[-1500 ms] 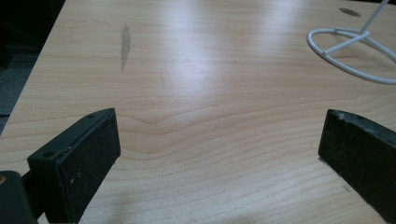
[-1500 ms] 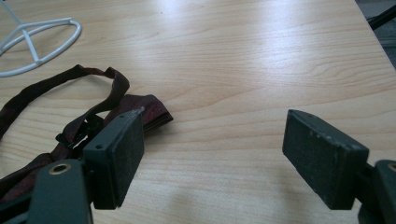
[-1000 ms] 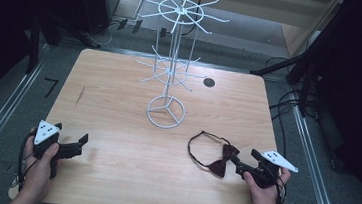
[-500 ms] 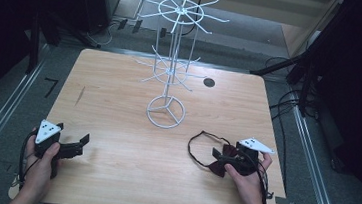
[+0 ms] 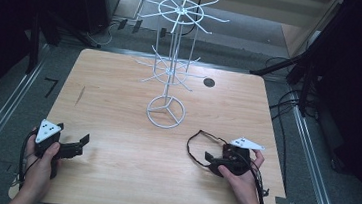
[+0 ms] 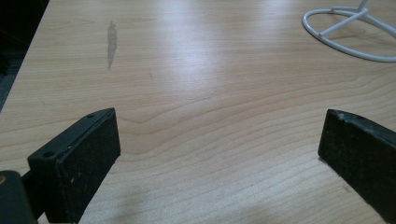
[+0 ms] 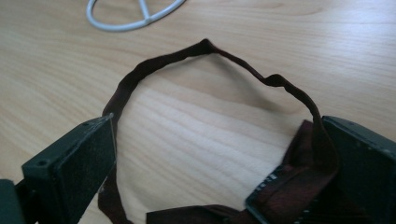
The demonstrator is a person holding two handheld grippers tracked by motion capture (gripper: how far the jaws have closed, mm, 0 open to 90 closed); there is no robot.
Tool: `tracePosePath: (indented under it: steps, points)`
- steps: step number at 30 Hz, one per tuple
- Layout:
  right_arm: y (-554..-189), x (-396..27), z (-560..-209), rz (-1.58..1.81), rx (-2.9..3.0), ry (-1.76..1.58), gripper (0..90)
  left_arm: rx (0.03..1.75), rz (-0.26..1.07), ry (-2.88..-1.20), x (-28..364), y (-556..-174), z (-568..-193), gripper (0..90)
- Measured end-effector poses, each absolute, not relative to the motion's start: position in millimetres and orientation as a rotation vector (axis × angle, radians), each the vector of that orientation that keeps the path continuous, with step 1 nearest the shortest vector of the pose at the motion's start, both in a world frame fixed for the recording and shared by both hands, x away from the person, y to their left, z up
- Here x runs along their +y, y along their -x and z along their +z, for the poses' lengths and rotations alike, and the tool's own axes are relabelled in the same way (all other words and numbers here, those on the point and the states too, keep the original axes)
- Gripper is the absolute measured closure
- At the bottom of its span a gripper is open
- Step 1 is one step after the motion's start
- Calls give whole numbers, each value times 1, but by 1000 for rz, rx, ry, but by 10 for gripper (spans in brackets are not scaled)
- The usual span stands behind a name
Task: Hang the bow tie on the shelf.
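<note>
The dark maroon bow tie (image 7: 299, 196) lies flat on the table (image 5: 119, 101) right at the right gripper (image 7: 219, 163), its knotted bow part sitting low between the two black jaws and pressed up against the inner face of the jaw on the right side of the right gripper view. Its thin strap (image 7: 154, 65) runs out ahead of the gripper in an open loop, one side passing just beside the other jaw, the far bend lying well in front of the jaw tips. The right gripper's jaws have just been opening and now stand wide apart, with the bow tie between them but not squeezed. In the high view the right gripper (image 5: 216, 160) sits near the table's near right corner, the strap curling out on its left toward the table's middle. Farther ahead of it stands a white wire display rack (image 5: 171, 71) on a ring base. The left gripper (image 5: 80, 145) rests well apart at the near left edge, jaws spread wide over bare wood.
</note>
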State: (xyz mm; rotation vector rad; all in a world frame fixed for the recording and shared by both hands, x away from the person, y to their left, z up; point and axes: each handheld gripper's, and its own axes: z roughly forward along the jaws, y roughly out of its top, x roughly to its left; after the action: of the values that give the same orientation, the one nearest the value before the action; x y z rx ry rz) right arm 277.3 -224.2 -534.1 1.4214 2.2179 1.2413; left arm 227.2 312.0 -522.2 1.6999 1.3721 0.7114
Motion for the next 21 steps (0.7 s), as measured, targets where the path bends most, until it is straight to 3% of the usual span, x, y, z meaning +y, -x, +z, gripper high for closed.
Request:
tracePosePath:
  steps: [16,18,19,21]
  points:
    - [-265,-205,-545,1126,2327,-1282,9,1369,701,-1696,313,-228,-522,0]
    - [-265,-205,-545,1114,2312,-1277,40,1368,701,-1696,313,-228,-522,0]
    - [-264,-206,-546,1087,2282,-1272,122,1369,701,-1697,313,-228,-522,0]
    - [-264,-207,-545,1070,2248,-1282,185,1370,701,-1697,313,-228,-522,0]
